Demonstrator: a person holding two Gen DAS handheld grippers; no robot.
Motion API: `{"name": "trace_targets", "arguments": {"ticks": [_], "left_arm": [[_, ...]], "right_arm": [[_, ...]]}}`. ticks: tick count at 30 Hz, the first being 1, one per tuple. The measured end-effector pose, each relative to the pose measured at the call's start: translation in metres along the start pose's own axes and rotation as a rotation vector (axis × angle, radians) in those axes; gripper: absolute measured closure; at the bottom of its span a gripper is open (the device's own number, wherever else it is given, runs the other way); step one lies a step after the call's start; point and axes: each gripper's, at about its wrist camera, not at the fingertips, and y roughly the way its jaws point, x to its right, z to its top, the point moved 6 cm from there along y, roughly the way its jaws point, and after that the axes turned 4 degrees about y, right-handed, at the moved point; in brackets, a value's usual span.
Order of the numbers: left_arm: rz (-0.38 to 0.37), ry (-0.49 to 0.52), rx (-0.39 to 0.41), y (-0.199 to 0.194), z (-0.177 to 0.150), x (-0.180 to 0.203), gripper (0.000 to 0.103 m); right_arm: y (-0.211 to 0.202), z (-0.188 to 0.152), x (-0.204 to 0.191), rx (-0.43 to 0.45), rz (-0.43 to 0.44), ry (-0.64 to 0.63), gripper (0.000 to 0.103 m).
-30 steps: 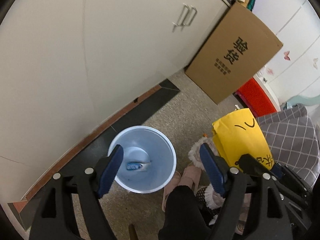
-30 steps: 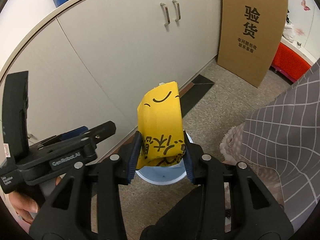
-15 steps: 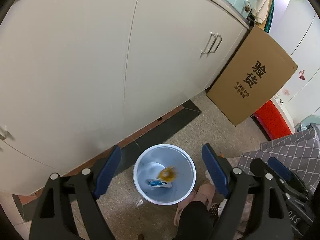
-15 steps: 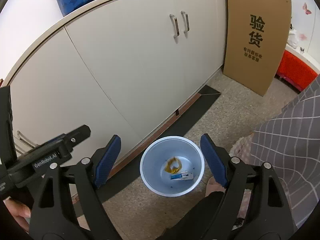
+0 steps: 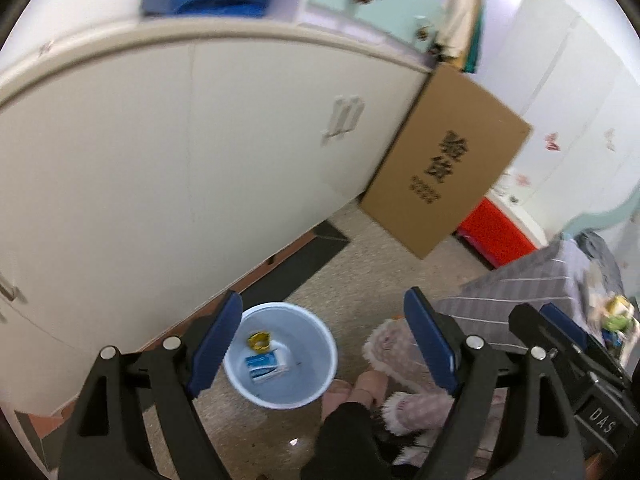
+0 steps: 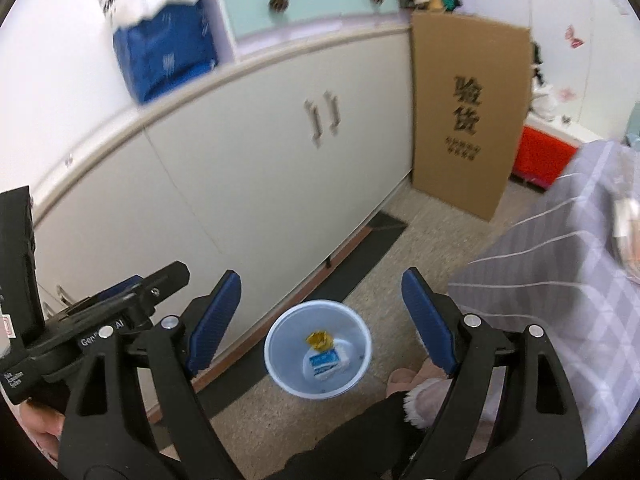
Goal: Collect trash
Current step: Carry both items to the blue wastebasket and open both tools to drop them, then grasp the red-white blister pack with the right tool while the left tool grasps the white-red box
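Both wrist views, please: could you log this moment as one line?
left gripper: open, empty | right gripper: open, empty, jaws just opened | bin: holds yellow wrapper, blue-white carton

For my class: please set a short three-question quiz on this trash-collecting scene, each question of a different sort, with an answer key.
1. True or false: the right gripper holds a yellow wrapper between its blue pads.
2. Multiple choice: the crumpled yellow wrapper lies (A) on the speckled floor, (B) inside the round pale blue plastic bin, (C) on the grey checked cloth.
3. Fill in: beside the wrapper in the bin lies a small blue and white ____.

Key
1. False: its jaws stand wide open, having just been opening, with nothing between them.
2. B
3. Carton. The left gripper is open and empty too.
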Motion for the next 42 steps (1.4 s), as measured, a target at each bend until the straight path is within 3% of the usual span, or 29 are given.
{"name": "trace_targets", "arguments": {"ticks": [6, 11, 17, 24, 30, 33, 34, 42], "left_arm": [[-0.088, 0.105, 0.026, -0.023, -0.004, 0.079, 0.021], [-0.164, 0.205, 0.012, -0.033, -0.021, 0.151, 0.021], [-0.24, 0.302, -0.023, -0.037, -0.046, 0.22, 0.021], [-0.271, 0.407, -0.075, -0.029, -0.071, 0.276, 0.021], [-0.27, 0.439, -0.108, -0.013, -0.075, 0.298, 0.021], [-0.263, 0.45, -0.108, -0.005, -0.073, 0.305, 0.021], [-0.262, 0.452, -0.106, -0.003, -0.072, 0.307, 0.021], [-0.243, 0.467, -0.097, 0.03, -0.056, 0.327, 0.021]], "right_arm": [[-0.071, 0.013, 0.061, 0.088, -0.066, 0.057, 0.022], [-0.116, 0.009, 0.117, 0.105, -0.143, 0.066, 0.022], [-0.147, -0.013, 0.185, 0.053, -0.203, 0.036, 0.022], [-0.146, -0.04, 0.238, -0.044, -0.298, 0.012, 0.022], [-0.126, -0.046, 0.262, -0.123, -0.298, 0.016, 0.041], [-0.121, -0.045, 0.265, -0.125, -0.272, 0.02, 0.061], [-0.121, -0.043, 0.267, -0.122, -0.276, 0.021, 0.076], [-0.112, -0.023, 0.28, -0.061, -0.247, 0.14, 0.08]]}}
